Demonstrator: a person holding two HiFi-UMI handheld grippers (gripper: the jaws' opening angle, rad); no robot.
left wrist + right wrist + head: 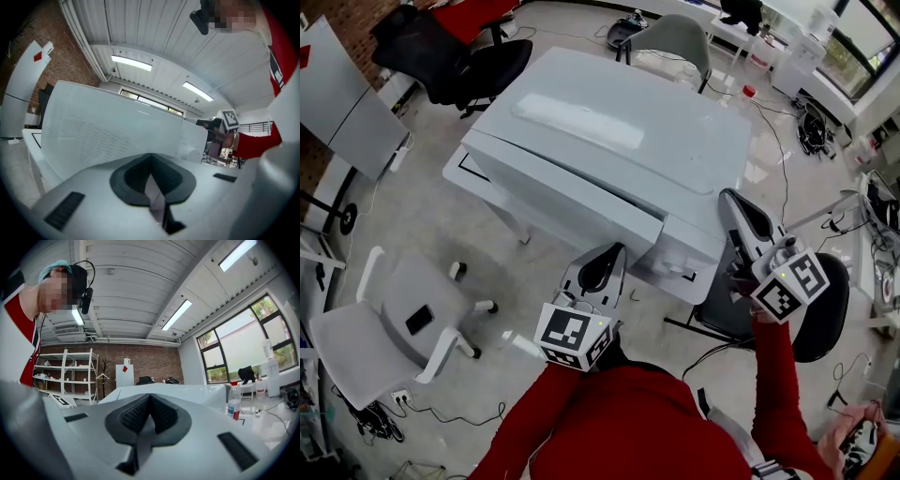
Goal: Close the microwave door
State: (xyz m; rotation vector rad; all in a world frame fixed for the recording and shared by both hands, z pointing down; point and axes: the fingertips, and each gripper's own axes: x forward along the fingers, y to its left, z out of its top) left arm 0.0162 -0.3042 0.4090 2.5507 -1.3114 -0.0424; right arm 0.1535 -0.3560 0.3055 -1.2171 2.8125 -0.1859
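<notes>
A white microwave (614,141) stands on a white table (461,173) just in front of me. Its door (558,202) faces me and lies against the body, or very nearly; the latch is hidden. The control panel (684,262) sits at the door's right end. My left gripper (613,251) is shut on nothing, its tips close to the door's lower edge. In the left gripper view the left gripper (150,161) points at the door's mesh window (93,136). My right gripper (728,197) is shut and empty by the microwave's right side. In the right gripper view the right gripper (149,398) points over the microwave top (173,391).
A white office chair (394,323) stands at my lower left, with a black chair (478,66) and a grey chair (675,37) behind the table. A black stool (825,309) is under my right arm. A red-capped bottle (234,403) stands at the right. Cables lie on the floor.
</notes>
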